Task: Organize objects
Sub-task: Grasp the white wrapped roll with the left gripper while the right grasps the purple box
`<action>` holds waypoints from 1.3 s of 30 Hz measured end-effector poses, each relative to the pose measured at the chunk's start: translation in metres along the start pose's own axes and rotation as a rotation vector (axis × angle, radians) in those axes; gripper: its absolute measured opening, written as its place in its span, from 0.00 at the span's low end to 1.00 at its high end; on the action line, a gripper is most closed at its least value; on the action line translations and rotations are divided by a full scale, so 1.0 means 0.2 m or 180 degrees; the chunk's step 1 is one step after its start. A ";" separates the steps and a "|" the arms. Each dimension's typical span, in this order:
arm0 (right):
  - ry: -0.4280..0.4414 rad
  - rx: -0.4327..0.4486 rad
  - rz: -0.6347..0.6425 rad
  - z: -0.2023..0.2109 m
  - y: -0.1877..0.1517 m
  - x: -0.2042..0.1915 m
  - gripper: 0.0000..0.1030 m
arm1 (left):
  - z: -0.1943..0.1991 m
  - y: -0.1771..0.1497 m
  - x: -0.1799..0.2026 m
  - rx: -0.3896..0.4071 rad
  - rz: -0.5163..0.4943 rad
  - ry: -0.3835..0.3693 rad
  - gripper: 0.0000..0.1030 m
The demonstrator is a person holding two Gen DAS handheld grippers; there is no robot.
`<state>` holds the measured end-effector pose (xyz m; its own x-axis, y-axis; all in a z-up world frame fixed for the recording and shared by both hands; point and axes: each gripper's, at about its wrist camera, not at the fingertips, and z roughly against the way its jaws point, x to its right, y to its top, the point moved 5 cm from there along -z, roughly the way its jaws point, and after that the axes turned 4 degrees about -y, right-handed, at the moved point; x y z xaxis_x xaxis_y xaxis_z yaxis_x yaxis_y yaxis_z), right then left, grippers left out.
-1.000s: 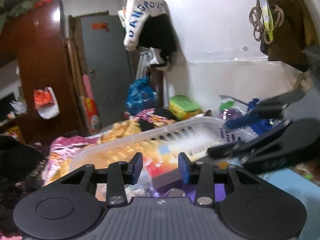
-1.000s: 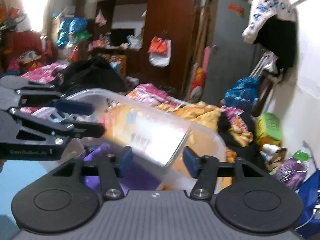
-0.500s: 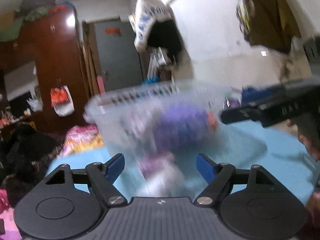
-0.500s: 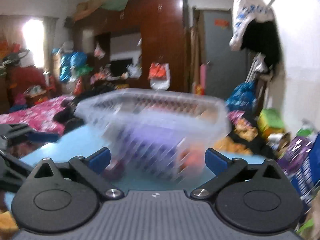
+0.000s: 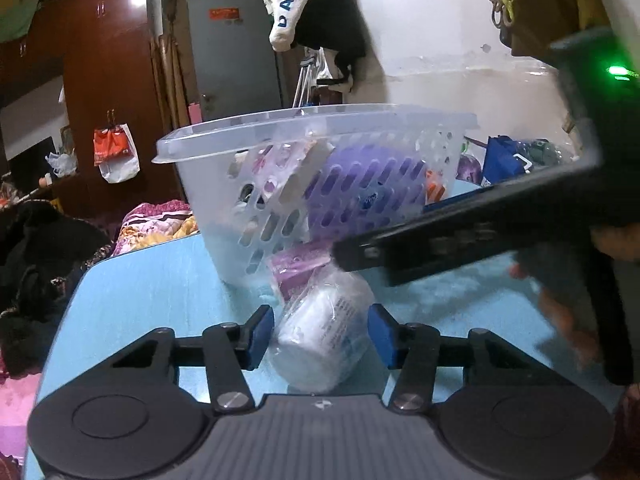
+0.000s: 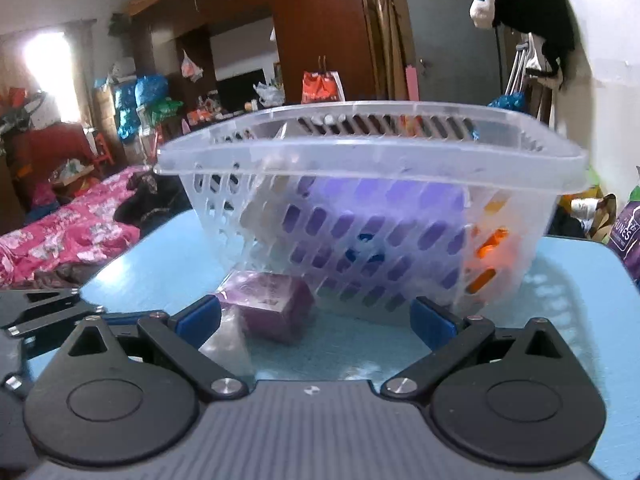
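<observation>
White roll (image 5: 324, 328) between left tongs (image 5: 320, 338).

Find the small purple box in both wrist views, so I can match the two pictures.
Left wrist: the purple box lies just above centre, at the basket's foot, behind a clear-wrapped white roll.
Right wrist: the purple box lies left of centre, at the basket's foot.
Shared landmark: the clear basket on the blue table.

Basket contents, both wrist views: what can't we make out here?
- Items inside the basket: right wrist view, blurred behind the perforated wall; only purple and orange shapes.
- Print on the wrapped white roll: left wrist view, too small under the plastic wrap.
- Table right side: left wrist view, hidden by the right gripper's body.
- Purple box: lettering blurred.
</observation>
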<state>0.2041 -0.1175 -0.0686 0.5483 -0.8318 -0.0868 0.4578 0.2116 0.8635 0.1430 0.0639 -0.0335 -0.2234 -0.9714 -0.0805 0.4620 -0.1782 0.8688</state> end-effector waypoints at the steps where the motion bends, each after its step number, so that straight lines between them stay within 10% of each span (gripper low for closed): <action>1: 0.0005 -0.0013 0.0003 -0.02 0.00 -0.02 1.00 | 0.01 0.00 -0.01 0.0000 -0.0004 0.0010 0.53; 11: -0.0080 -0.0277 0.0038 -0.16 0.01 -0.15 1.00 | 0.15 -0.08 -0.13 0.0032 0.0014 0.0201 0.51; 15: -0.0074 -0.0321 0.0141 -0.14 -0.01 -0.14 0.73 | 0.14 -0.08 -0.13 0.0053 0.0031 0.0208 0.51; 25: 0.0089 -0.0137 0.0143 0.11 -0.05 0.10 0.73 | 0.01 -0.07 -0.13 -0.0172 0.0049 0.0126 0.61; 27: 0.0055 -0.0073 0.0177 0.16 -0.07 0.15 0.73 | -0.02 -0.08 -0.12 -0.0207 0.0106 0.0050 0.46; 39: 0.0065 0.0460 0.0239 0.46 -0.13 0.28 0.73 | 0.21 -0.05 0.03 0.0630 0.0051 0.0002 0.46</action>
<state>0.1574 -0.2165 -0.0507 0.5918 -0.8056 -0.0281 0.3103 0.1955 0.9303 0.1012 0.0656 -0.0224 -0.2169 -0.9740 -0.0662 0.2876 -0.1285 0.9491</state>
